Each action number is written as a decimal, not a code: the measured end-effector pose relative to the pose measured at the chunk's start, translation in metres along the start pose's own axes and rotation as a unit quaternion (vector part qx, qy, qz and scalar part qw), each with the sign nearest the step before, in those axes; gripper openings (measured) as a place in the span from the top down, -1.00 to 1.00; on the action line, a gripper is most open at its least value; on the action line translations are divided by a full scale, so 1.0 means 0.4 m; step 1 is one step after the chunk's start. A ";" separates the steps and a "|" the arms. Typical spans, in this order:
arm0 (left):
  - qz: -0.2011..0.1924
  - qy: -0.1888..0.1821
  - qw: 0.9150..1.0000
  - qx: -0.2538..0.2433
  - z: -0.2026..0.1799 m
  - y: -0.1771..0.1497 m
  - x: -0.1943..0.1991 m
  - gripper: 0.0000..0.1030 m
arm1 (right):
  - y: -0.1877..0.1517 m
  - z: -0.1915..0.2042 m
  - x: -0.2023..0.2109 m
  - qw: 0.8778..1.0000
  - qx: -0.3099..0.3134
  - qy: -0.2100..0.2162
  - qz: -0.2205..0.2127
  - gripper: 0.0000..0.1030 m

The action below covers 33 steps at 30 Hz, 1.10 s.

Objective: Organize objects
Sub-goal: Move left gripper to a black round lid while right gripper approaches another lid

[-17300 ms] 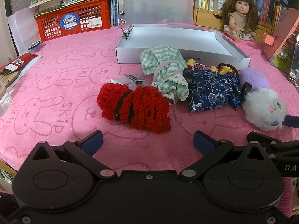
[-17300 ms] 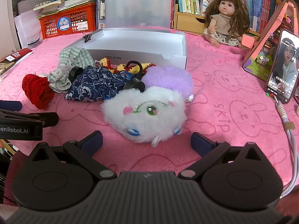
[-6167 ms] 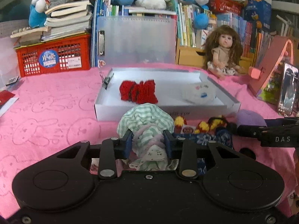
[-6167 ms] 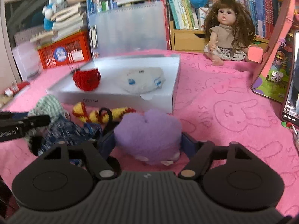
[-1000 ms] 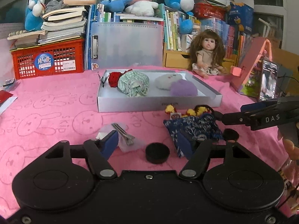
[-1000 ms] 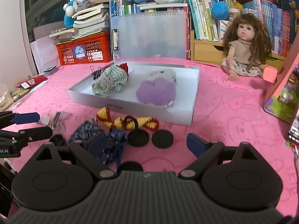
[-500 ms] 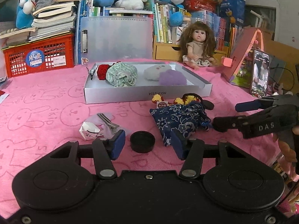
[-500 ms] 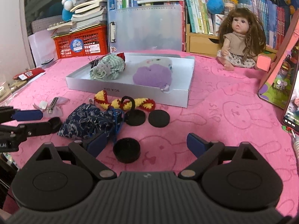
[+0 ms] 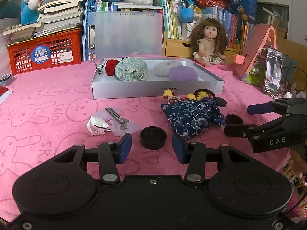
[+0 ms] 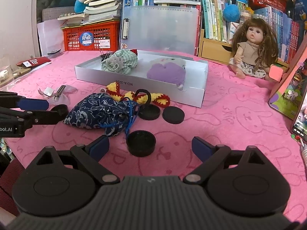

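Observation:
On the pink cloth, a small black round cap [image 9: 153, 137] lies just ahead of my left gripper [image 9: 151, 148]. Its jaws are closing with the cap between the blue pads [image 9: 125, 147], which do not touch it. A second black cap [image 10: 141, 142] sits between the wide-apart fingertips of my right gripper [image 10: 150, 147], which is open. A blue floral pouch [image 9: 191, 117] lies between the two grippers. Behind it are two more black discs [image 10: 173, 116] and a yellow-red crocheted piece [image 10: 138, 95]. The white box [image 9: 157, 89] holds a red knit, a green checked cloth and two plush toys.
A metal hair clip [image 9: 117, 117] on a clear bag and a folded white paper [image 9: 96, 127] lie left of the cap. A doll [image 9: 209, 42], a red crate [image 9: 44, 53], a folder, books and a propped phone [image 9: 272, 70] ring the cloth.
My left jaws have narrowed around the black cap, which now lies nearer the pads. The right gripper has sunk closer to its own cap.

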<state>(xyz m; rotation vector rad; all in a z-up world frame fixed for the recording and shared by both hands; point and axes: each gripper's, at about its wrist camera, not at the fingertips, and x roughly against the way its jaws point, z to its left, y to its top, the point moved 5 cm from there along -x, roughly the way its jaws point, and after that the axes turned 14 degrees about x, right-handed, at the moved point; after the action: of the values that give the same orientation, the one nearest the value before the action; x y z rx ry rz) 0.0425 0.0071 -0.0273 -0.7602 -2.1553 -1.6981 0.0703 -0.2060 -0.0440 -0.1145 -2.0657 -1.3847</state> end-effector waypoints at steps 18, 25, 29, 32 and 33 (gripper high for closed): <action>0.001 0.006 1.000 0.004 0.005 -0.002 -0.010 0.29 | 0.007 0.001 0.011 1.000 -0.013 0.003 -0.019 -0.38; -0.001 0.006 1.000 0.004 0.002 -0.003 -0.014 0.29 | 0.004 0.018 0.004 1.000 -0.004 0.010 -0.014 -0.13; -0.001 0.007 1.000 0.002 0.000 -0.002 -0.016 0.29 | 0.004 0.024 0.006 1.000 -0.002 0.012 -0.015 -0.04; -0.001 0.007 1.000 0.002 -0.003 0.000 -0.019 0.30 | 0.004 0.027 0.006 1.000 0.001 0.013 -0.015 0.01; -0.001 0.007 1.000 0.001 -0.004 0.000 -0.019 0.31 | 0.004 0.028 0.007 1.000 0.001 0.014 -0.015 0.03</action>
<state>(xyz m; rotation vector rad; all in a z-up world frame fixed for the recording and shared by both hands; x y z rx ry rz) 0.0486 0.0039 -0.0309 -0.7421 -2.1497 -1.6965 0.0637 -0.1964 -0.0439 -0.0620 -2.0547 -1.3941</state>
